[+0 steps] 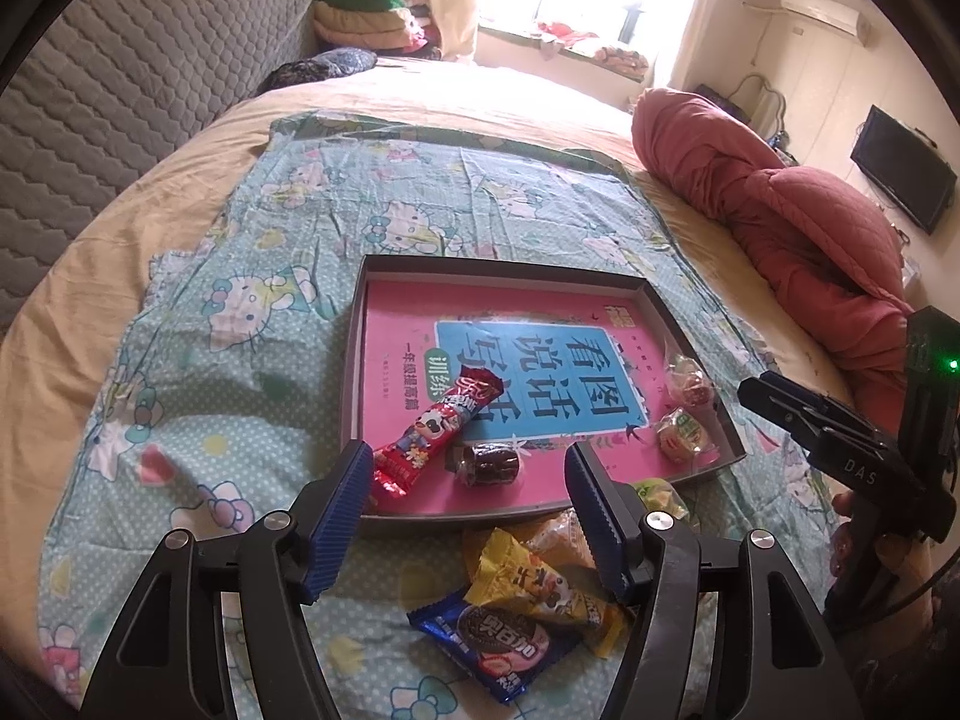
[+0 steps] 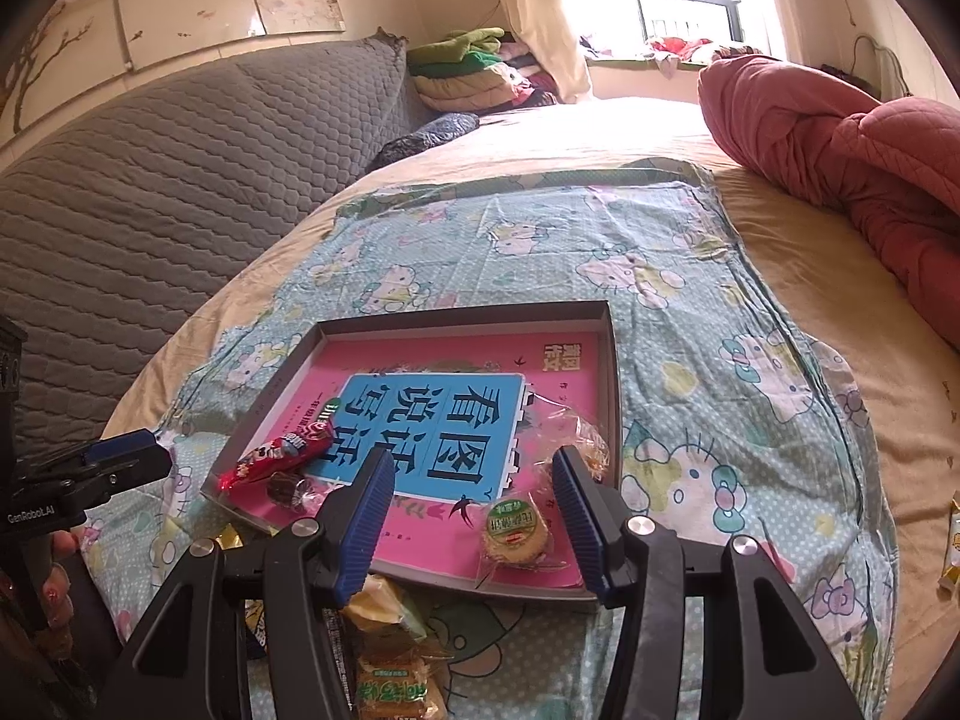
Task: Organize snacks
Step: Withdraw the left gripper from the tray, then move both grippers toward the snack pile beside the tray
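Here both tongs angle downward, gaping empty over the tray.

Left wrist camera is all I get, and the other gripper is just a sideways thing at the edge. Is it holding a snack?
Observer: No. In the right wrist view the right gripper has its jaws open, with nothing between them.
Operator: Are any snacks hiding where I can't see?
Observer: Yes. A yellow packet lies on the beige sheet, off the cartoon cloth, far out to the right.
Operator: What's right under that gripper?
Observer: A cracker pack with green print lies on the cloth, just outside the near edge of the tray.
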Demonstrator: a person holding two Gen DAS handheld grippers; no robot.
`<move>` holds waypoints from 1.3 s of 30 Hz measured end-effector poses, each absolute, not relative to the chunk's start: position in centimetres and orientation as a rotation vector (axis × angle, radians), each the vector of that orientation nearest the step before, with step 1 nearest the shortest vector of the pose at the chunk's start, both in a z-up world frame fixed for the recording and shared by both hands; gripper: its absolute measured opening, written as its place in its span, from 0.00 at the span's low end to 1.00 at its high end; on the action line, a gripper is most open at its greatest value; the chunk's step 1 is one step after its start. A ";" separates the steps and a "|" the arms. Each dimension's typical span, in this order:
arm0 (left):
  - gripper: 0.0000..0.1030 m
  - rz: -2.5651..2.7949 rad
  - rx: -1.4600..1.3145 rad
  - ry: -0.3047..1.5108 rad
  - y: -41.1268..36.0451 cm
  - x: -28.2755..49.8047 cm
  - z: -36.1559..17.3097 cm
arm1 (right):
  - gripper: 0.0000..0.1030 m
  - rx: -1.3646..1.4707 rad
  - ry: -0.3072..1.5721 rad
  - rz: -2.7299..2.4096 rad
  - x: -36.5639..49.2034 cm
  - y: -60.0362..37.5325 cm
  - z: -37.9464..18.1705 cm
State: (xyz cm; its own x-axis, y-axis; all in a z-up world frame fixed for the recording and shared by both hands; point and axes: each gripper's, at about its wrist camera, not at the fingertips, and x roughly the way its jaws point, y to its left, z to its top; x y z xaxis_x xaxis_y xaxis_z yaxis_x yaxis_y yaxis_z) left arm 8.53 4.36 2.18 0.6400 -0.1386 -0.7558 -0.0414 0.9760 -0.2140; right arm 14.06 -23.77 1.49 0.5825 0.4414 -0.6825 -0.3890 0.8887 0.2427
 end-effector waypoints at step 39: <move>0.67 -0.085 -0.221 1.100 2.8 5.4 -2.7 | 0.58 0.070 0.983 0.523 8.8 -23.2 -0.9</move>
